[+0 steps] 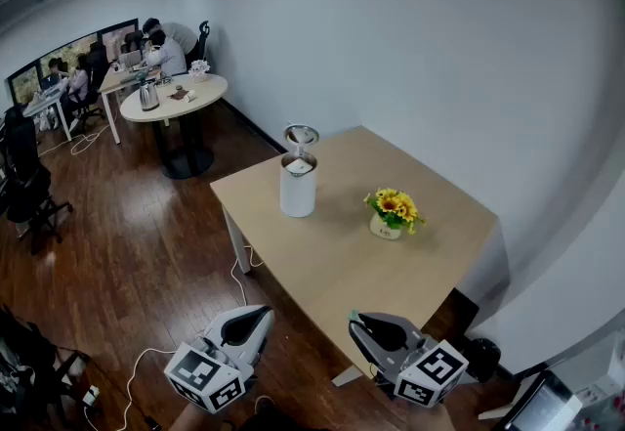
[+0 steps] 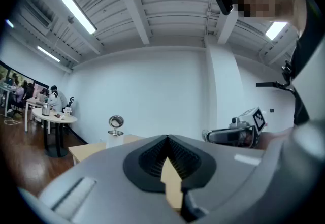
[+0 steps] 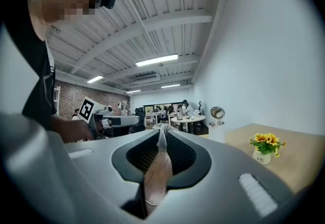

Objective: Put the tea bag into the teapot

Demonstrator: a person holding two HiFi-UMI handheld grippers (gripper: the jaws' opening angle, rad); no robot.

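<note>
Clamping a pale, crumpled tea bag (image 3: 161, 139) at their tips, the jaws of the right gripper (image 1: 359, 322) are showing only a thin strip of it between the pads (the head view is not showing the bag at all). That gripper is hanging at the near edge of the table (image 1: 322, 268), pointing across it. The left gripper (image 1: 264, 314) is hovering just beside it over the floor (image 1: 146, 263), its jaws pressing together with nothing between them. Both are sitting well apart from the teapot (image 1: 298, 190), which is standing upright near the far left corner of the table, white and cylindrical, its lid (image 1: 301, 136) tilting open above the mouth. Flowers (image 1: 393, 207) in a small white pot are standing to the right of the teapot, apart from it. Far back on the left, people (image 1: 161, 43) are sitting around a round table (image 1: 186, 97).
</note>
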